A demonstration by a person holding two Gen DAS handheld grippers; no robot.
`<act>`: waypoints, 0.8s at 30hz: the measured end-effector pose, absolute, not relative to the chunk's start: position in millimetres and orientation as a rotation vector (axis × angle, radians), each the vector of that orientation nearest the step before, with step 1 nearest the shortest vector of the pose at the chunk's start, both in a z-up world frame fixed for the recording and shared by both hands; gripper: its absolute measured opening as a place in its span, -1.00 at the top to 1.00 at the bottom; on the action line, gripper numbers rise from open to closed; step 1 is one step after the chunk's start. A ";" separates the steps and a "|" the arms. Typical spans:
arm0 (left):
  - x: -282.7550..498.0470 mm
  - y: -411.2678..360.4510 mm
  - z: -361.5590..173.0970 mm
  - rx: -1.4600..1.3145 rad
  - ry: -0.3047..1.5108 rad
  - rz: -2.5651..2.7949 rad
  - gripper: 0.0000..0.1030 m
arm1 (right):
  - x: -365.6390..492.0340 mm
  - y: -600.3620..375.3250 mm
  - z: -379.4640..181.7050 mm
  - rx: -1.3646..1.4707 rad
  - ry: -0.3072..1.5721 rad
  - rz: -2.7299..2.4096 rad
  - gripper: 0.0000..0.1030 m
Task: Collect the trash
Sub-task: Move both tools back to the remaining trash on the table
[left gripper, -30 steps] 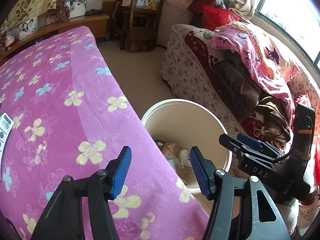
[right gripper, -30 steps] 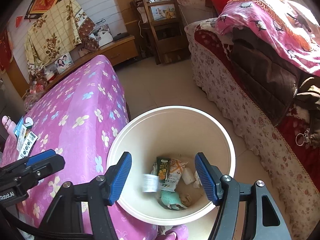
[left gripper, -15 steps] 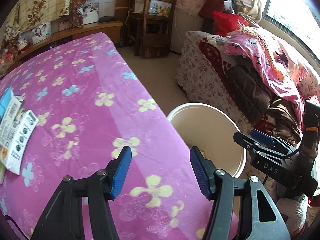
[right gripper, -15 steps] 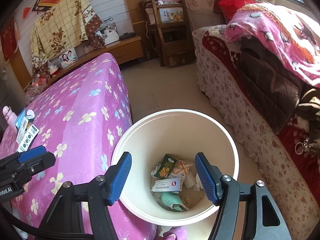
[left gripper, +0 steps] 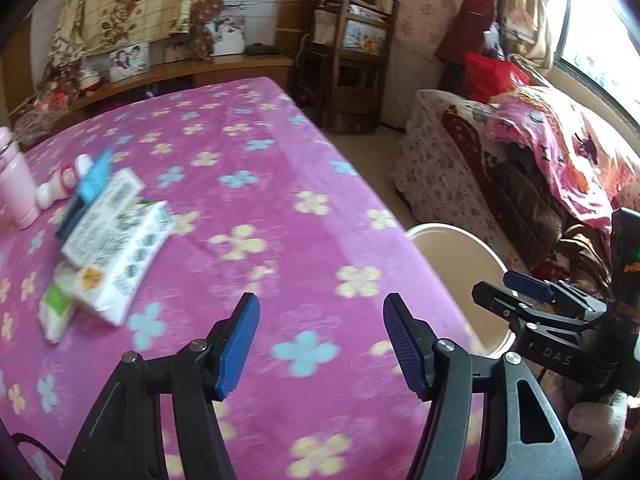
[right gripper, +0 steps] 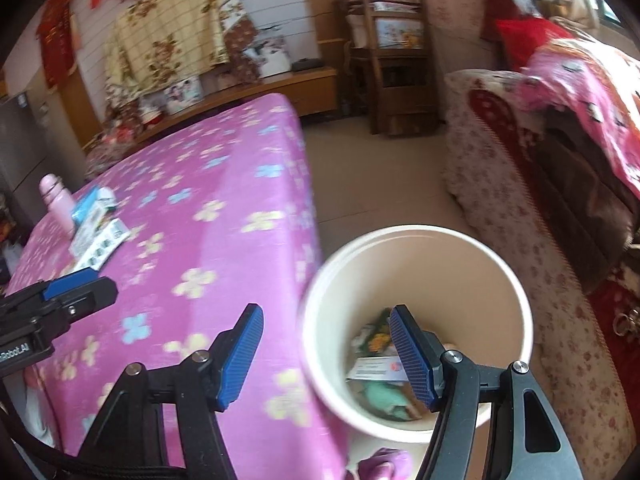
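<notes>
A pile of trash (left gripper: 112, 240), white printed cartons and a blue box, lies at the left of the purple flowered table (left gripper: 260, 184); the right wrist view shows the pile (right gripper: 98, 236) far left. My left gripper (left gripper: 320, 300) hangs over the table to the right of the pile, its jaws opening with nothing between them. The cream bin (right gripper: 420, 232) stands on the floor at the table's right edge, with wrappers and a white box (right gripper: 376, 368) in its bottom. My right gripper (right gripper: 326, 310) is open and bare above the bin's left rim.
A pink bottle (left gripper: 14, 188) and a small white bottle (left gripper: 64, 180) stand behind the pile. A sofa heaped with blankets (left gripper: 540, 168) runs along the right, with a strip of floor between it and the table. A wooden chair (left gripper: 352, 80) stands at the back.
A small white box dropped from between the right jaws and landed in the bin. Both grippers swung left, away from the bin, toward the table; the pile came into the left view.
</notes>
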State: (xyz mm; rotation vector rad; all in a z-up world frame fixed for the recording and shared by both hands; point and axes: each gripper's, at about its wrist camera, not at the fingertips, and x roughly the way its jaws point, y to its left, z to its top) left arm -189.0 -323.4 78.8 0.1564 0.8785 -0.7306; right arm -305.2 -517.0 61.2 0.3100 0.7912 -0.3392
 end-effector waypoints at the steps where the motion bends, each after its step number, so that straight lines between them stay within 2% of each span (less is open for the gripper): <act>1: -185.1 -314.1 78.7 0.153 0.880 -0.716 -0.27 | -301.3 -511.9 62.2 0.307 0.795 -0.321 -0.35; 11: -122.4 -190.7 67.4 0.098 0.919 -0.490 -0.27 | -249.7 -439.3 65.2 0.247 0.834 -0.139 -0.35; 15: -94.6 -153.2 55.5 0.063 0.945 -0.418 -0.43 | -226.8 -413.6 63.5 0.231 0.856 -0.080 -0.35; 24: -37.2 -138.5 22.2 0.102 0.976 -0.368 -0.43 | -190.0 -371.5 62.3 0.191 0.883 -0.008 -0.35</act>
